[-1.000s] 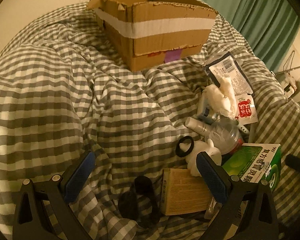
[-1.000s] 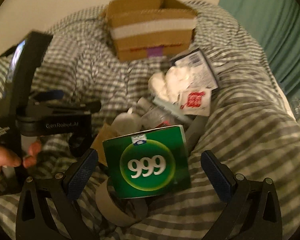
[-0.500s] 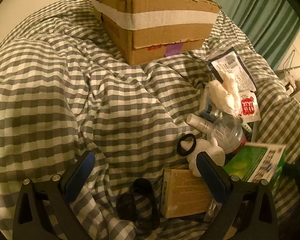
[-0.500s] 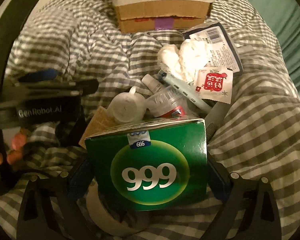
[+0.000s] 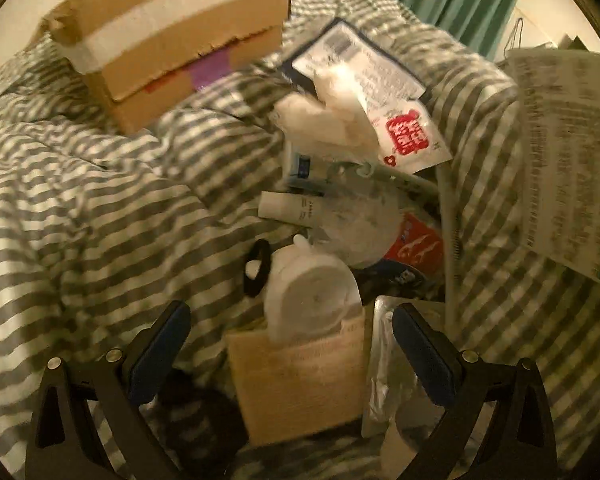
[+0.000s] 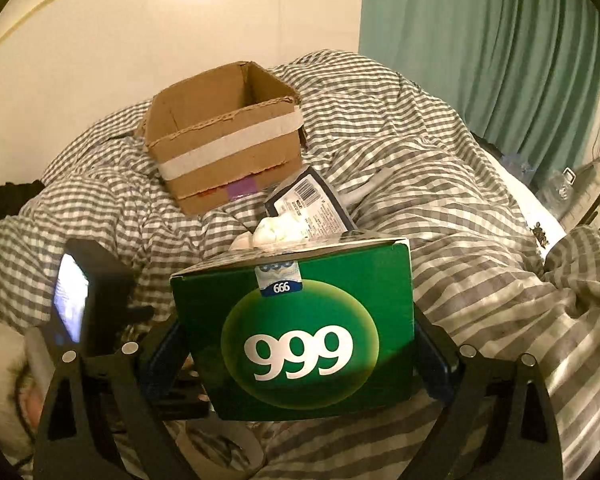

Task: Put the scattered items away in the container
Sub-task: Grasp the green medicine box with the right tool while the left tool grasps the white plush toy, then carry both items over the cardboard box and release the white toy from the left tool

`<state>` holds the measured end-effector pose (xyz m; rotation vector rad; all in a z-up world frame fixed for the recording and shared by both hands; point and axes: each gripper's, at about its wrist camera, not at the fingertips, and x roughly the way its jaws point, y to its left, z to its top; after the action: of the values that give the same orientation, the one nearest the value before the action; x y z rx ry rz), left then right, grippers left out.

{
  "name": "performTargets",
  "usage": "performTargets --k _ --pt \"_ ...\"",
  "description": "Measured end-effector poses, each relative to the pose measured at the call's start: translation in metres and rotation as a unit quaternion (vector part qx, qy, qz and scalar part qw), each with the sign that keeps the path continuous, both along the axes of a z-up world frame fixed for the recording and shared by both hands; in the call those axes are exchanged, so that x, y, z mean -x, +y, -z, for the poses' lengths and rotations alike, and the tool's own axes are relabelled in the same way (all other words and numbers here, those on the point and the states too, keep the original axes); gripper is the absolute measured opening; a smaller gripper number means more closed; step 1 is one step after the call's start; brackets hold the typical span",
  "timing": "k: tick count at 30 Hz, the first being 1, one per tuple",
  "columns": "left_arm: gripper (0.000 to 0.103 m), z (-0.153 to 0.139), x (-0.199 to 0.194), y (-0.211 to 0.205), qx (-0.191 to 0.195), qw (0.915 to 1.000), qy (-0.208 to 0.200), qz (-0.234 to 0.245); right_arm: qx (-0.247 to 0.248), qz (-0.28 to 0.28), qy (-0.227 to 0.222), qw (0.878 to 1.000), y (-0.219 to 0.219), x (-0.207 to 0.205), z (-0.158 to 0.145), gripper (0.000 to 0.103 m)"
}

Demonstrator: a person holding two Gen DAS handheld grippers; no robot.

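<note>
Right tongs [image 6: 296, 364]: we are clamping the green box [image 6: 300, 332] between both pads, its "999" face toward the camera, and holding it clear of the duvet [image 6: 440, 184].

Left tongs [image 5: 288, 360]: we are keeping these spread apart and gripping nothing, with them hanging over a tan carton [image 5: 300, 380] that is lying between the pads.

Carton box [image 6: 224, 152]: it is sitting open-topped on the bed, at the far side of the checked duvet, banded with white tape and marked with a purple patch.

Pile, seen from the left wrist, all resting on the duvet between us and the carton box:
- a white tape roll [image 5: 312, 296], overlapping the tan carton's far edge
- a black ring [image 5: 256, 268], just beside the roll
- a white tube [image 5: 288, 210]
- a clear bottle [image 5: 364, 224] with a red label
- a white tissue wad [image 5: 324, 124], lying over a dark-edged pouch [image 5: 360, 64]
- a sachet [image 5: 410, 140] with red print
- a clear wrapper [image 5: 384, 368], beside the right pad

A curtain [image 6: 480, 48], green, is hanging beyond the bed. This view is blurring heavily.
</note>
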<state>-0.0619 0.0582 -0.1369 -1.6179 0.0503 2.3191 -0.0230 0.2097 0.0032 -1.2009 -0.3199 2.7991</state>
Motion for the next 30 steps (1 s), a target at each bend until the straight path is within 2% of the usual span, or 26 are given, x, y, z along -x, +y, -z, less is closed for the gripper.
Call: performTargets --k 1,2,4,6,10,15,18,19,23,30 --pt "0.092 0.006 0.004 0.001 -0.002 1.0000 -0.008 0.000 0.001 0.001 -0.002 1.000 -0.001 0.002 0.001 0.095" --pt "0.079 0.012 0.007 0.001 -0.005 0.9998 -0.019 0.000 0.001 0.002 -0.003 1.000 0.000 0.003 0.002 0.095" --pt "0.066 0.026 0.012 0.002 -0.011 0.9989 -0.046 0.000 0.004 0.002 -0.002 1.000 0.003 0.002 0.002 0.095" --pt "0.055 0.029 0.014 -0.001 -0.021 0.9985 -0.050 -0.004 0.004 0.003 -0.003 1.000 0.004 0.004 0.002 0.095" --pt "0.053 0.019 0.012 -0.009 -0.023 0.9991 -0.035 -0.006 -0.001 0.004 -0.004 1.000 0.007 0.005 0.005 0.095" --pt "0.053 -0.004 0.008 -0.035 -0.060 0.9975 -0.019 -0.032 -0.003 0.005 -0.003 1.000 0.009 0.004 0.006 0.095" --pt "0.048 -0.024 0.011 -0.058 -0.093 0.9940 -0.004 -0.058 -0.002 0.005 -0.001 1.000 0.008 0.003 0.006 0.095" --pt "0.043 -0.030 0.013 -0.065 -0.104 0.9924 -0.002 -0.066 -0.002 0.005 -0.001 1.000 0.008 0.003 0.006 0.095" --pt "0.042 -0.049 0.014 -0.083 -0.139 0.9863 0.005 -0.089 -0.006 0.003 0.003 1.000 0.006 0.000 0.005 0.095" --pt "0.042 -0.035 0.018 -0.079 -0.142 0.9854 -0.009 -0.093 -0.013 0.001 0.004 1.000 0.004 -0.002 0.006 0.095"
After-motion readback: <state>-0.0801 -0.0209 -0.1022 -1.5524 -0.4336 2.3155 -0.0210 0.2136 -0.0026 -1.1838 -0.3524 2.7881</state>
